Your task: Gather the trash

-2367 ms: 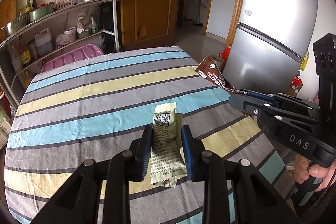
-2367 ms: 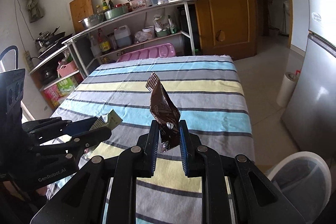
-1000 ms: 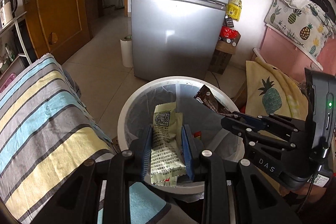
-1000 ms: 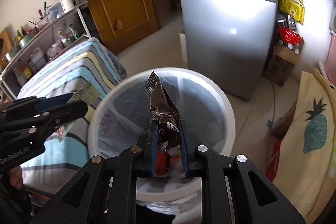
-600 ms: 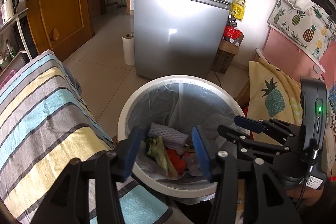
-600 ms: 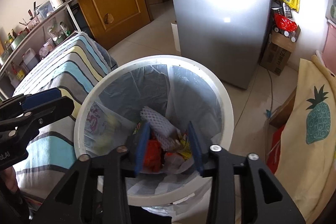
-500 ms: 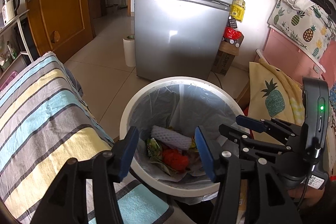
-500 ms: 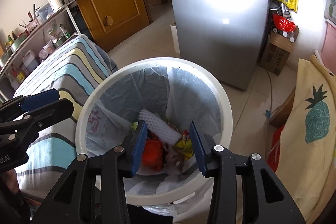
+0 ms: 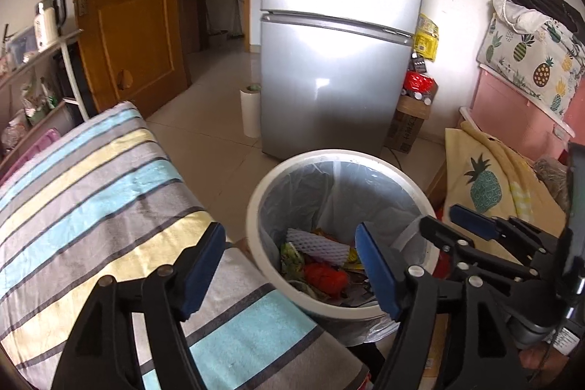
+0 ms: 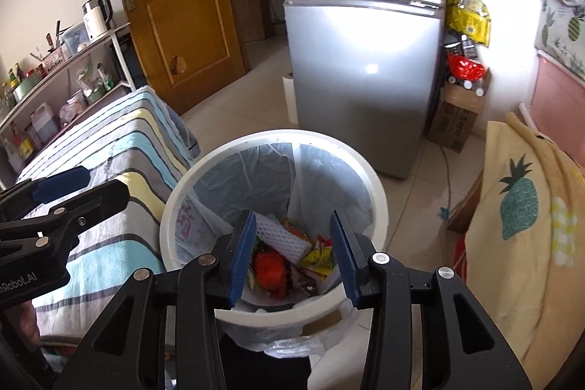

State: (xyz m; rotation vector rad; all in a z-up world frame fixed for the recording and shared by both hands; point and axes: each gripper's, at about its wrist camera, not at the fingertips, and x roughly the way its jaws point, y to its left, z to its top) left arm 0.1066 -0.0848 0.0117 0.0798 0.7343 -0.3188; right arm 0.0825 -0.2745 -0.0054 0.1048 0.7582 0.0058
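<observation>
A white round bin point(image 9: 256, 207) point(image 10: 292, 134) with a clear liner stands on the floor beside the striped table point(image 9: 91, 189) point(image 10: 120, 148). Inside it lie a white foam sleeve point(image 9: 318, 243) point(image 10: 281, 236), something red point(image 9: 325, 275) point(image 10: 270, 267), a yellow wrapper point(image 10: 318, 256) and other wrappers. My left gripper point(image 9: 289, 243) hangs over the bin's near left rim, its jaws opening with nothing between them. My right gripper point(image 10: 291, 225) is open and empty above the bin's near side. Each gripper shows in the other's view: the right gripper point(image 9: 438, 216) and the left gripper point(image 10: 106, 183).
A silver fridge point(image 9: 340, 61) point(image 10: 365, 61) stands just behind the bin, with a paper roll point(image 9: 250, 110) at its left. A yellow pineapple cloth point(image 9: 486, 185) point(image 10: 523, 200) lies to the right. A wooden door point(image 9: 128, 24) and a cluttered shelf point(image 10: 65, 79) are at the far left.
Both grippers let go: the pale green wrapper and the brown wrapper dropped into the bin. The jaws then spread wider, and both grippers drew back and up from the bin.
</observation>
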